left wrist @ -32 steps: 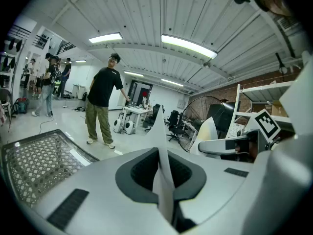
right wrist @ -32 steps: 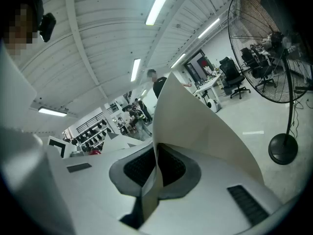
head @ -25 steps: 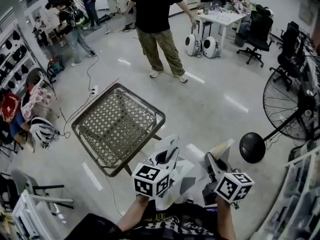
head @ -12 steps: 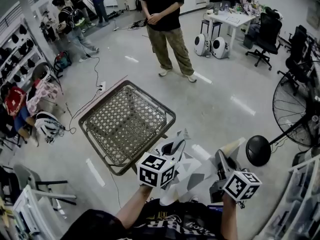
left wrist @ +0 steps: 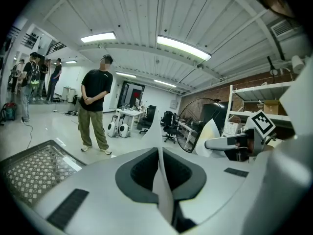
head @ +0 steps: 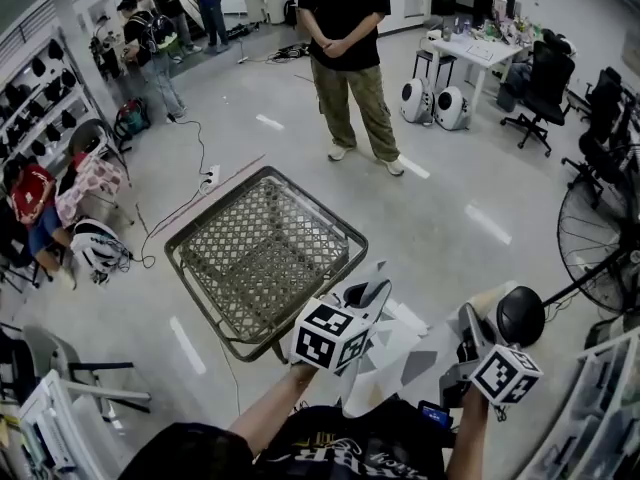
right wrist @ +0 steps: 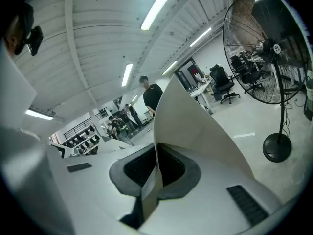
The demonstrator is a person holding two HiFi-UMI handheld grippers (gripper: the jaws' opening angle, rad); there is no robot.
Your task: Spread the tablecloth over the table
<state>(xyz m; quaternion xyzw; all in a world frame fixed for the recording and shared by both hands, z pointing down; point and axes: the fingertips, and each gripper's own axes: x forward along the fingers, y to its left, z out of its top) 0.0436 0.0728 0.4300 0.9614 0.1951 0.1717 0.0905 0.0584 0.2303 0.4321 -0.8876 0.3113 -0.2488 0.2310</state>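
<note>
The table (head: 262,253) is a square metal frame with a woven mesh top, standing bare on the floor ahead and to the left. A pale grey-white tablecloth (head: 392,353) hangs crumpled between my two grippers, just off the table's near right corner. My left gripper (head: 375,291) is shut on one edge of the tablecloth (left wrist: 164,190), which stands up as a thin sheet between the pads. My right gripper (head: 468,320) is shut on another part of the tablecloth (right wrist: 195,126), which curls up over the jaws. The right gripper (left wrist: 230,143) also shows in the left gripper view.
A person in a black shirt (head: 350,48) stands beyond the table's far side. A floor fan (head: 605,238) with a round base (head: 520,315) is at the right. Cables (head: 195,158) trail on the floor at the left, near racks and seated people. A white desk (head: 480,48) and office chairs are far right.
Both grippers have carried the tablecloth a little forward and to the right, near the table's corner. The standing person has brought both hands together in front.
</note>
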